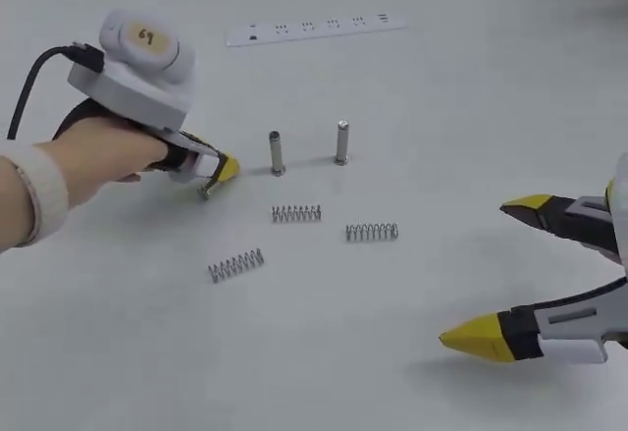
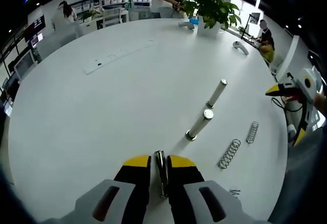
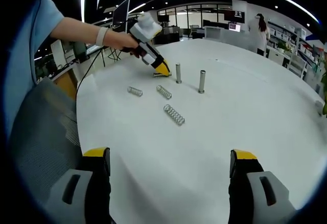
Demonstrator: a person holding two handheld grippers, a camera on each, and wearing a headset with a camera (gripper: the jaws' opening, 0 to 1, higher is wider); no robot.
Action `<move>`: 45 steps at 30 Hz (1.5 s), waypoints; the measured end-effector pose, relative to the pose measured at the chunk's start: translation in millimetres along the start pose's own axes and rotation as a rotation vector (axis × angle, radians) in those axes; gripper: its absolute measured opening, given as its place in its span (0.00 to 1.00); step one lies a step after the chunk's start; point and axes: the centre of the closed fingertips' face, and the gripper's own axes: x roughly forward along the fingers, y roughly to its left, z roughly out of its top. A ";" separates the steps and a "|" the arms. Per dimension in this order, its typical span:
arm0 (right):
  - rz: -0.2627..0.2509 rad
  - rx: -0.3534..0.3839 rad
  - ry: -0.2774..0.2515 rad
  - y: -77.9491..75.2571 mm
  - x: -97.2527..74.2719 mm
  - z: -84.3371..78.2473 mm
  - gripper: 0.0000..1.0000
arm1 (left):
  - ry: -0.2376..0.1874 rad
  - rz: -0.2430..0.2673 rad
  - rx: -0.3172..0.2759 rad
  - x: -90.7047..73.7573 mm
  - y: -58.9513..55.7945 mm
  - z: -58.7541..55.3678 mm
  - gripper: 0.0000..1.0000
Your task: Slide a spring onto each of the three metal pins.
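Two metal pins stand upright on the white table, one (image 1: 277,153) beside the other (image 1: 341,142). A third pin (image 2: 161,178) lies clamped between the jaws of my left gripper (image 2: 159,158), which is shut on it, low over the table just left of the standing pins (image 2: 201,124). Three springs lie flat in front of them: a middle one (image 1: 296,213), a right one (image 1: 372,232) and a left one (image 1: 236,265). My right gripper (image 1: 498,272) hovers open at the right, well away from the springs (image 3: 174,115), with nothing between its jaws.
A white power strip (image 1: 314,28) lies flat at the back of the table. In the gripper views, a potted plant (image 2: 212,9), small objects and people are at the table's far side, and a grey chair (image 3: 41,132) stands beside the table.
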 end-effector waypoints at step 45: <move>0.008 -0.007 0.008 8.5 2.7 -4.8 0.95 | 0.033 0.050 -0.014 0.5 1.5 -0.6 0.00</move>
